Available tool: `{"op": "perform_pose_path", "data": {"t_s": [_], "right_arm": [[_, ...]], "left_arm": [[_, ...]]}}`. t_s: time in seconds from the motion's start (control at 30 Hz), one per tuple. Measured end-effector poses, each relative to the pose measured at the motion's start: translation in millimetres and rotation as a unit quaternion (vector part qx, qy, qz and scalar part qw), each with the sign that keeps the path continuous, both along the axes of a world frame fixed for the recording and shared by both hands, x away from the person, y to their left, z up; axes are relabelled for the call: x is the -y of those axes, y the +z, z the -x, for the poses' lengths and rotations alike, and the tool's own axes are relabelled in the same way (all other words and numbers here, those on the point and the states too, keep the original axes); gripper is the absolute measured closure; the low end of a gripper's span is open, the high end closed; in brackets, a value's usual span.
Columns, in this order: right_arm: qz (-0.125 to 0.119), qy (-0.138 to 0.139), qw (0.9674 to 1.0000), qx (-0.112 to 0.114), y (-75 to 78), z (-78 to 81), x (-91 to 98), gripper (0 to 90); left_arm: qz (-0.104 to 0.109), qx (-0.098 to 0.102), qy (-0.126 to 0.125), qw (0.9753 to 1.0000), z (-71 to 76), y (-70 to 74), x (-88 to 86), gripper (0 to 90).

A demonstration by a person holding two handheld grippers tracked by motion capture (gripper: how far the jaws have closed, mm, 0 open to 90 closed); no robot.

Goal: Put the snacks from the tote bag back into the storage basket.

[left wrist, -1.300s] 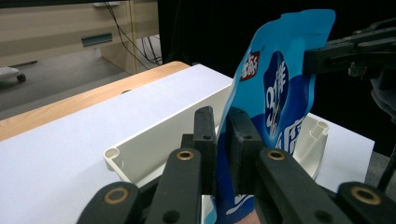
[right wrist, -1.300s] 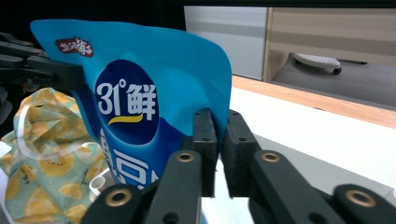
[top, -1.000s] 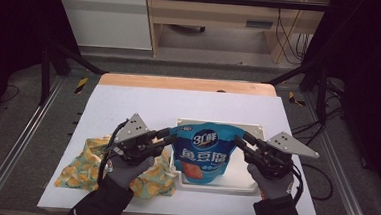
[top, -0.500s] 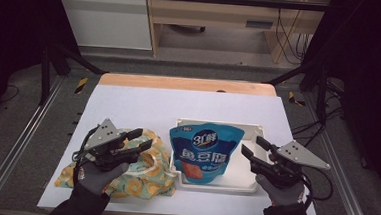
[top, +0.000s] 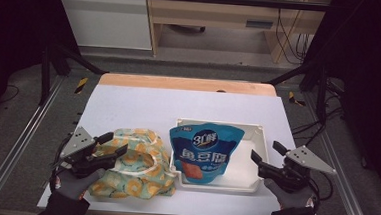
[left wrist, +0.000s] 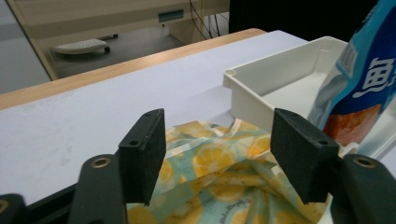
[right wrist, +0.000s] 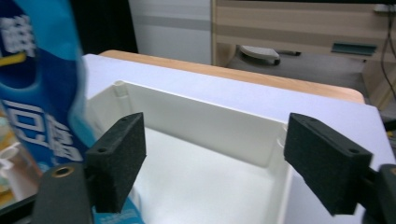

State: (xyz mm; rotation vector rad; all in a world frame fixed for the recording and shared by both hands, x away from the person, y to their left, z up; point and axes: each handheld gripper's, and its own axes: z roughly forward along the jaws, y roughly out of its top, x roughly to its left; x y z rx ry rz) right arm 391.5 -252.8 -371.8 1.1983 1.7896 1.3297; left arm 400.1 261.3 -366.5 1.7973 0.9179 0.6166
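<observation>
On the near half of the white tabletop (top: 128, 108), toward its right edge, stands a shallow white tray (top: 257, 136). A blue snack bag (top: 205, 151) lies in the left part of this tray, with its bottom end over the tray's near left corner. The bag has white characters on it and an orange picture near the bottom. The right part of the tray floor is bare.

Just left of the tray, near the front edge of the tabletop, lies a crumpled cloth bag (top: 137, 169) with a lemon print in teal and yellow. It touches the left wall of the tray, or almost touches it; I cannot tell which.

The left gripper (top: 112, 146) is above the left part of the cloth bag, close to the front left corner of the tabletop. Its jaws have just been opening and now stand wide apart. In the left gripper view the lemon cloth (left wrist: 219, 172) is seen low between the jaws, but the pads do not press on it.

The right gripper (top: 267, 152) is at the right wall of the tray, near the front right corner of the tabletop. Its jaws have also just been opening and stand wide apart with nothing clamped. In the right gripper view the tray floor (right wrist: 205, 182) shows between them, and the snack bag (right wrist: 42, 84) is at the left.
</observation>
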Motion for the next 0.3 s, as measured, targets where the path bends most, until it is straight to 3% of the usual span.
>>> {"op": "perform_pose_path", "data": {"t_s": [0.3], "right_arm": [[-0.002, -0.043, 0.9990, -0.014, -15.4, -7.1, 17.9, 15.3]], "left_arm": [[0.005, -0.005, 0.028, 0.9996, 0.0, -10.8, -23.1, 26.6]]}}
